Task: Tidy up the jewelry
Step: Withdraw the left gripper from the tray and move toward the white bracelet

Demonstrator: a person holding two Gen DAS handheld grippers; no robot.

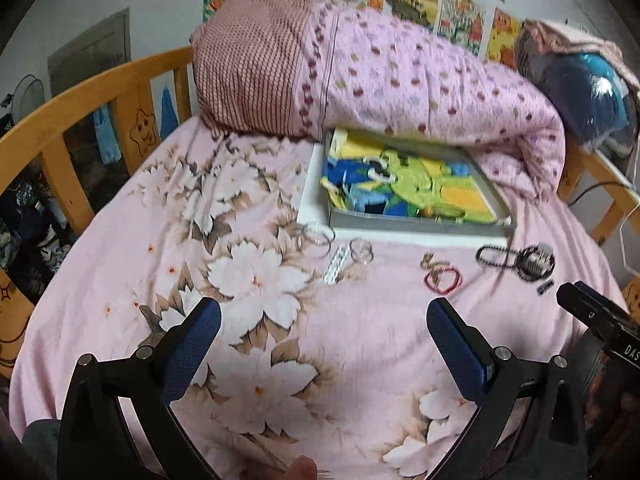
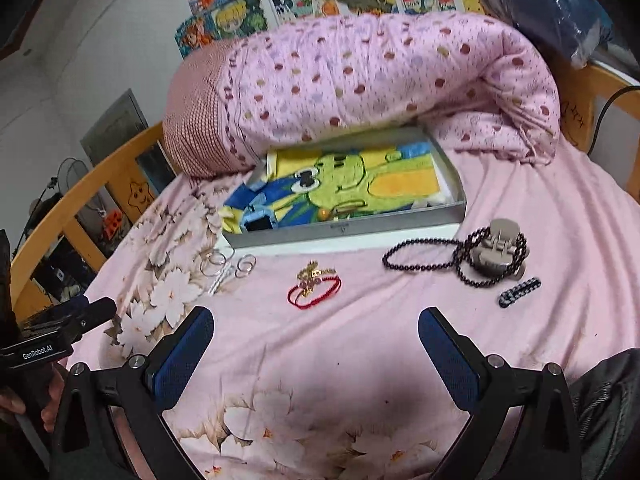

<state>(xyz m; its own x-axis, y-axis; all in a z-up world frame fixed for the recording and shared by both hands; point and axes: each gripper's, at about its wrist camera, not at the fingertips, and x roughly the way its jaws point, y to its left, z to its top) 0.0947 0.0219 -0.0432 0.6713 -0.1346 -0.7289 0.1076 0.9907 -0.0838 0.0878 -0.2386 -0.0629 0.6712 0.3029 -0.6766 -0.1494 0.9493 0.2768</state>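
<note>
Here, "GenRobot.AI" is written on the left gripper [image 2: 96,312]; both its jaws and the right gripper [image 2: 316,338] jaws are wide open, empty. The black bead necklace [image 2: 420,256] stretches left-right.

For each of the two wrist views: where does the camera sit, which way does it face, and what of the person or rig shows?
Left wrist: sits behind the open left claw, faces across the bed toward the gray tray; the right claw's body shows at right.
Right wrist: sits behind the open right claw, faces the same tray; the person's hand shows at left.
Shared: tray, red bracelet, black bead necklace, rolled quilt.
</note>
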